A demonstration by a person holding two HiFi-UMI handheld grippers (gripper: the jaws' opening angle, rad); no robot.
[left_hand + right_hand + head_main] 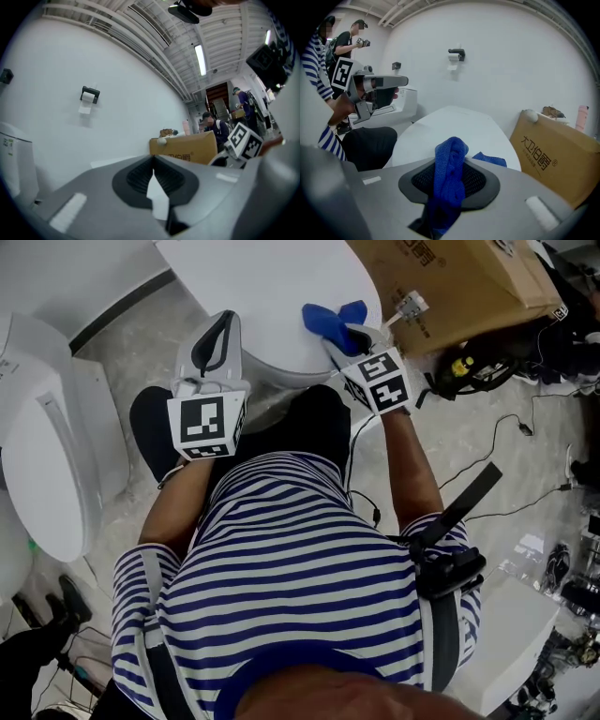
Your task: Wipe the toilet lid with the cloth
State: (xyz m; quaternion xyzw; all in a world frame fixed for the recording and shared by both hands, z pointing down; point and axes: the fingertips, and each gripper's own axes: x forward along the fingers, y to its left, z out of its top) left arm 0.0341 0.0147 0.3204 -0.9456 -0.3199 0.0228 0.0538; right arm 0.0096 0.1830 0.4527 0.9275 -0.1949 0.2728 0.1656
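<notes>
Right gripper (354, 336) is clamped on the blue cloth (334, 321). The cloth bunches up between the pads, and its free end lies on the white toilet lid (272, 282) near the lid's right edge. Left gripper (217, 341) has its jaws drawn together with nothing between them, held over the lid's near-left rim. A cardboard box (464, 282) stands just right of the toilet.

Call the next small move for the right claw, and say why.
Probably lower the right claw a little so the cloth presses flat on the toilet lid, ready for a stroke. The claw is shut on the cloth, which stands bunched between its jaws over the lid's near right edge. Only one corner seems to reach the lid.
</notes>
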